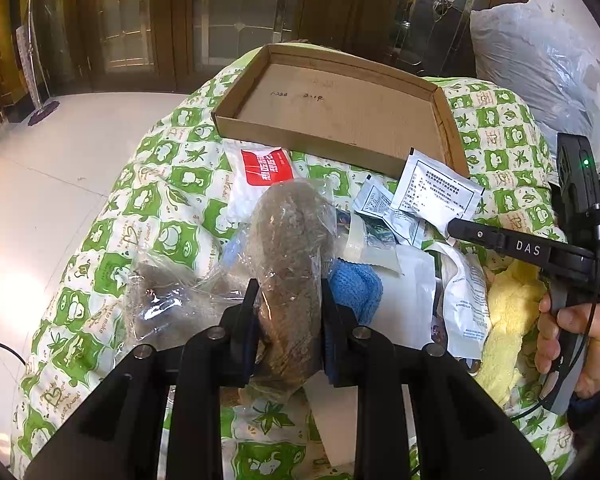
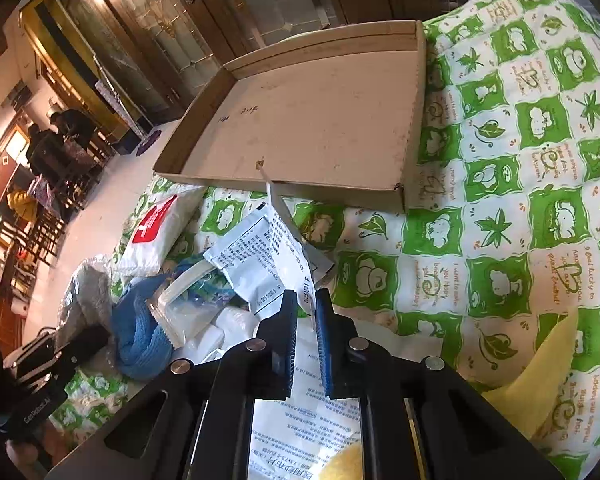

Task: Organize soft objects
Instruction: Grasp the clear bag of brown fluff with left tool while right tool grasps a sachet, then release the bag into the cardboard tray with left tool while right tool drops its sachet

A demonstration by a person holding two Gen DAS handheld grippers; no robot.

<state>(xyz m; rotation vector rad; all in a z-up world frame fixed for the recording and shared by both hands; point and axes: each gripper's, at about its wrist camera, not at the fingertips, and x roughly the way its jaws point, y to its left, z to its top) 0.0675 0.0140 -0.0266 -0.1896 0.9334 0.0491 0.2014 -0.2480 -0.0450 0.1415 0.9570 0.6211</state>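
In the left wrist view, the left gripper [image 1: 288, 312] squeezes a clear plastic bag of brown fluffy stuff [image 1: 290, 240]. Its jaws are clamped tight on the bag, so it stands up off the green and white quilt [image 1: 112, 216]. Behind it lies a flat cardboard box [image 1: 340, 120] with nothing in it. That looks like the place where the soft things should go. A blue knit cloth [image 1: 358, 284], a yellow fuzzy cloth [image 1: 508, 304] and white packets [image 1: 436, 192] lie in a heap beside the bag.

In the right wrist view, the right gripper [image 2: 306, 320] has a white printed packet [image 2: 284, 248] between its jaws. The jaws are close together and pinch the packet's edge. The packet points up toward the cardboard box [image 2: 324, 120], which sits just past the heap.
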